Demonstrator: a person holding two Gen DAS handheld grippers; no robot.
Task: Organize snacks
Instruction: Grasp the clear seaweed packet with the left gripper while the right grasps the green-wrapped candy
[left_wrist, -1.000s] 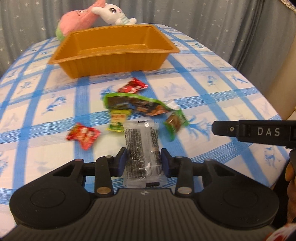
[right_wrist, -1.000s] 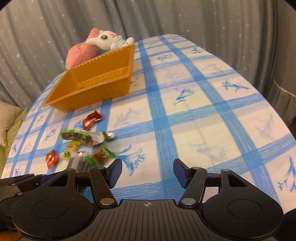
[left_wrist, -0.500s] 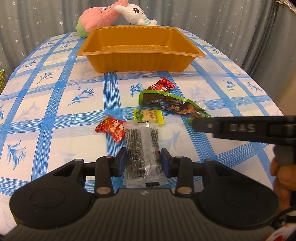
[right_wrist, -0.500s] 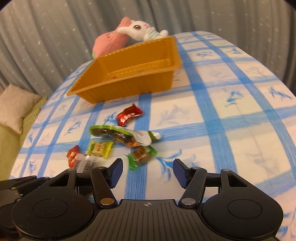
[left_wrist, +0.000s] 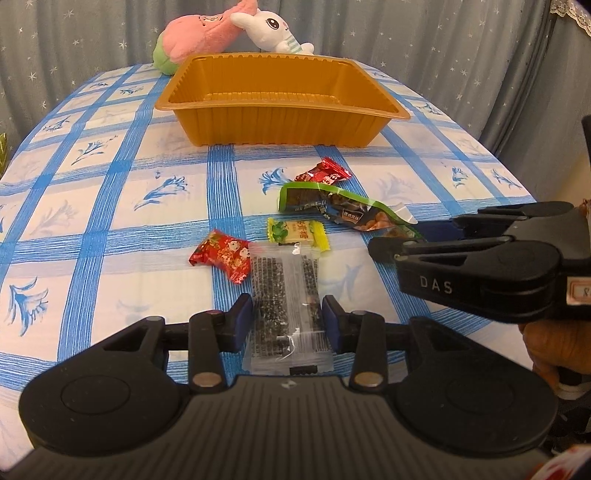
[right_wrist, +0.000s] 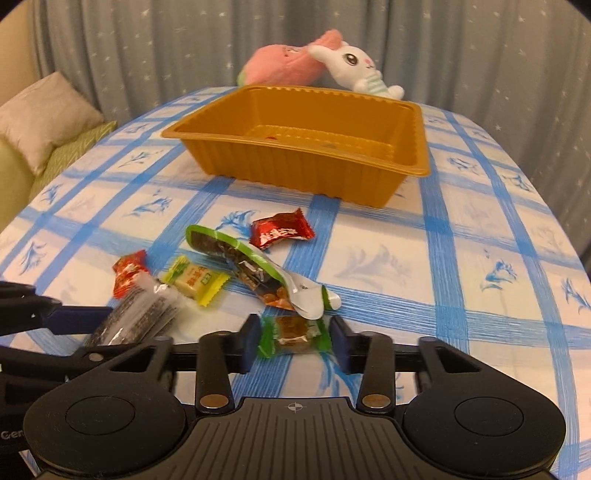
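Closing right gripper (right_wrist: 293, 341) around a small green-edged wrapped brown sweet (right_wrist: 295, 332) on the blue-checked tablecloth (right_wrist: 461, 266).
A second ago its jaws stood wide over bare cloth, away from the snacks. Left gripper (left_wrist: 287, 320) still clamps the clear flat packet of dark seaweed (left_wrist: 284, 295); the orange ribbed plastic tray (left_wrist: 280, 122) sits beyond.

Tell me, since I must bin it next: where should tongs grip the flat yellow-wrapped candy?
Take the flat yellow-wrapped candy across its short width at the thicker middle, coming from above. It lies flat on the checked tablecloth, and its crimped ends are thin and would likely slip.
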